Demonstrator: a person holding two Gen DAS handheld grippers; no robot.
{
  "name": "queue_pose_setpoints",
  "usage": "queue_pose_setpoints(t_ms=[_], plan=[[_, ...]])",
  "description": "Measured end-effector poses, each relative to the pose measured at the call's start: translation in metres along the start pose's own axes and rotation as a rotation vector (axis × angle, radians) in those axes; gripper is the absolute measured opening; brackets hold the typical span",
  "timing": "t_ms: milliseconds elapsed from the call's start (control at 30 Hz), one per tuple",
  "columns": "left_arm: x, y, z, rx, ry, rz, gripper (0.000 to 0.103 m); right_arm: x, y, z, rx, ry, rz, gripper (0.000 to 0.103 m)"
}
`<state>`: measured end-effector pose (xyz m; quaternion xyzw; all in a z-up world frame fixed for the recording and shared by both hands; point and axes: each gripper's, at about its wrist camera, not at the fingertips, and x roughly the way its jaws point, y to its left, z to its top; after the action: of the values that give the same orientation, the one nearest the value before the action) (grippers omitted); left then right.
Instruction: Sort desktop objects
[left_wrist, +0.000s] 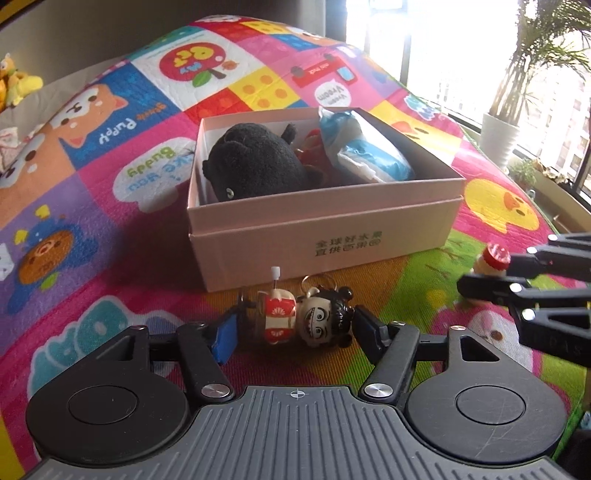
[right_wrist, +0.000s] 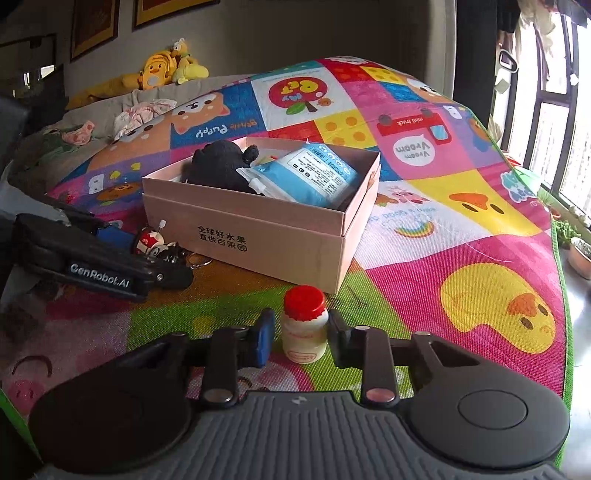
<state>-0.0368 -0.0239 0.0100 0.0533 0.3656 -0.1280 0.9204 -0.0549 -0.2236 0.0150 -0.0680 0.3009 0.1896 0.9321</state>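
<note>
- Bright patchwork cartoon play mat (left_wrist: 129, 206) covers the whole surface in both views; only right wrist view shows yellow plush toys (right_wrist: 166, 66) and crumpled clothes (right_wrist: 144, 110) past its far edge, only left wrist view shows a white plant pot (left_wrist: 498, 136) by the window
- Pale pink cardboard box w/ printed characters (left_wrist: 325, 229) sits open on the mat; holds a black plush toy (left_wrist: 255, 166) and a blue-white plastic pouch (left_wrist: 365, 151); left view alone shows smth red between them
- Left gripper (left_wrist: 291, 328): jaws part open around a red-white figurine keychain w/ black hair (left_wrist: 306, 321) lying on mat just in front of box; pads right beside it, can't tell if they press; right view sees it only partly, behind gripper
- Right gripper (right_wrist: 301, 332): narrow, around small white bottle w/ red cap (right_wrist: 304, 325), upright on mat near box corner; gaps still show either side; left view shows just the cap
</note>
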Motion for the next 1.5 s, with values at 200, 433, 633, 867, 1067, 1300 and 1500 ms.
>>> queue_pose_setpoints(t_ms=[200,433,633,867,1067,1300,1500], plan=[[-0.039,-0.005,-0.007,0.052,-0.071,-0.034,0.070,-0.024,-0.011,0.023,0.018,-0.038,0.030,0.025],[-0.065,-0.016,0.056,0.139,-0.318,-0.033,0.070,-0.074,-0.028,0.068,0.022,-0.208,0.000,0.025],[-0.039,-0.012,0.119,0.198,-0.434,0.025,0.071,-0.081,-0.034,0.085,-0.001,-0.249,-0.038,0.025],[-0.030,0.018,0.115,0.102,-0.434,-0.015,0.095,-0.059,-0.037,0.099,0.010,-0.218,-0.014,0.025],[-0.021,0.038,0.047,0.067,-0.253,0.020,0.097,-0.021,-0.032,0.136,0.023,-0.184,0.071,0.025],[-0.018,0.058,0.010,-0.045,-0.148,0.024,0.102,0.049,-0.015,0.191,0.068,-0.149,0.079,0.032],[-0.010,0.051,0.004,-0.014,-0.146,0.020,0.103,0.058,-0.015,0.173,0.066,-0.129,0.028,0.050]])
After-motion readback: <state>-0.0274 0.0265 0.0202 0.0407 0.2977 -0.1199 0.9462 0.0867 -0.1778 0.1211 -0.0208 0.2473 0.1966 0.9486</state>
